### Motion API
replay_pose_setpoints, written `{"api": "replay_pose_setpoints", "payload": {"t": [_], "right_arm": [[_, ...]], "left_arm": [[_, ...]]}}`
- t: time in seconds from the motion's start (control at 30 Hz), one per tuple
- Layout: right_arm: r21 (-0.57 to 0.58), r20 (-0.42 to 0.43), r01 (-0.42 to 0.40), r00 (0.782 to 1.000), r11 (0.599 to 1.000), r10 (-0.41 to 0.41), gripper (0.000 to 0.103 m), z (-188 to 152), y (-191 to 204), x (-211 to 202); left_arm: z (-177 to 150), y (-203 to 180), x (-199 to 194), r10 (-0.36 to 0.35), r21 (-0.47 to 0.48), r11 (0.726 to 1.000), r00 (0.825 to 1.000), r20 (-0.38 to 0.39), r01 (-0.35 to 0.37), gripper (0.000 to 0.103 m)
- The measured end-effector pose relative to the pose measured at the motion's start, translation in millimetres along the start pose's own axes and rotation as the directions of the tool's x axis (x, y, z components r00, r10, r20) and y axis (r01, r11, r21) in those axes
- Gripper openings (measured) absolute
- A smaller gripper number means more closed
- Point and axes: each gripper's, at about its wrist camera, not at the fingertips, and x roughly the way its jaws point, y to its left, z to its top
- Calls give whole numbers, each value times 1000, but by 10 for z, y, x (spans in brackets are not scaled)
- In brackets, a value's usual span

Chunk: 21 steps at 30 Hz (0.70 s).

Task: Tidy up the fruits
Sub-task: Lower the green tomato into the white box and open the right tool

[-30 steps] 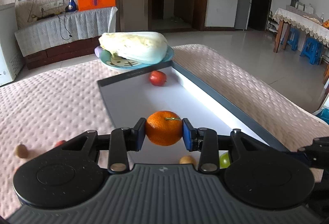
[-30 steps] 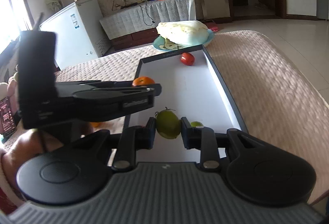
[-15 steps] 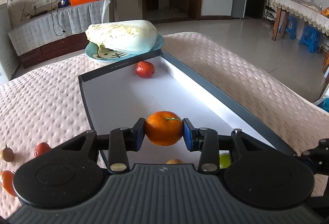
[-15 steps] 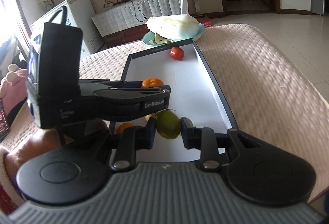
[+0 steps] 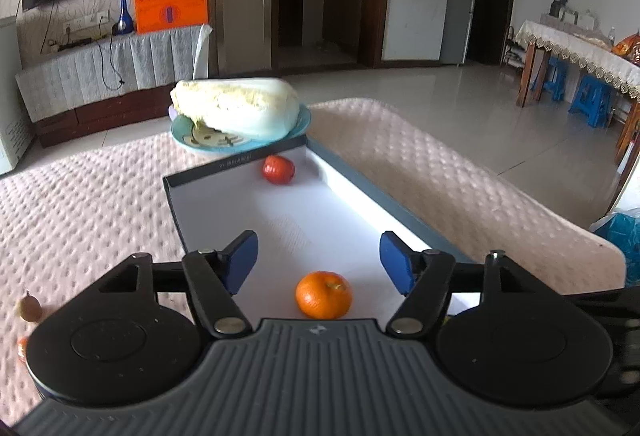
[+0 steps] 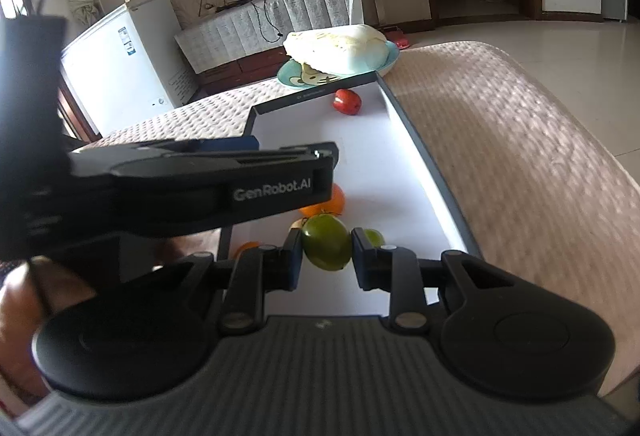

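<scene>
My left gripper (image 5: pixel 318 260) is open and empty above the white tray (image 5: pixel 224 204). An orange (image 5: pixel 324 295) lies on the tray floor just below and behind its jaws. A red fruit (image 5: pixel 279 169) sits at the tray's far end. My right gripper (image 6: pixel 325 250) is shut on a green fruit (image 6: pixel 326 247) over the tray's near end. In the right wrist view the left gripper's body (image 6: pixel 192 188) crosses in front and partly hides the orange (image 6: pixel 334 202). A small green fruit (image 6: pixel 374 236) lies behind my right finger.
A blue plate (image 5: pixel 304 122) with a cabbage (image 5: pixel 236 108) stands behind the tray. Loose fruits (image 5: pixel 28 307) lie on the pink blanket (image 5: pixel 80 204) at the left. An orange fruit (image 6: pixel 246 248) lies beside the tray's near left corner. The blanket drops off at the right.
My left gripper opened and let go of the orange, which now lies on the tray. My right gripper still holds the green fruit and has moved a little forward.
</scene>
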Motion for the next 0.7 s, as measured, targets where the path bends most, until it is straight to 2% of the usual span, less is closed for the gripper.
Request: {"api": "replay_pose_setpoints", "payload": {"t": [0.2,0.33,0.47,0.57,0.7], "right_arm": [[-11,-18,-20,1000,1000,20,30,-4,146,101],[-18,-29,-16,999,1000,16,30,-2,229,189],[12,-44,-12,999,1000,13,30,11,234,264],[21,-51,-6,999,1000,7,30,13,238,311],[20,-65,14,998,1000,-13,30,7,257,372]], "left_arm": [[-6,171,-322,33,-40,999,999,31,-31,75],[-45,248,-675,110,-27,994,992,68,-108,75],[-126,337,-1063,152,-24,988,984,95,-151,77],[-311,444,-1386,186,-32,982,979,77,-184,79],[-611,658,-1651,174,-126,977,985,-8,-174,81]]}}
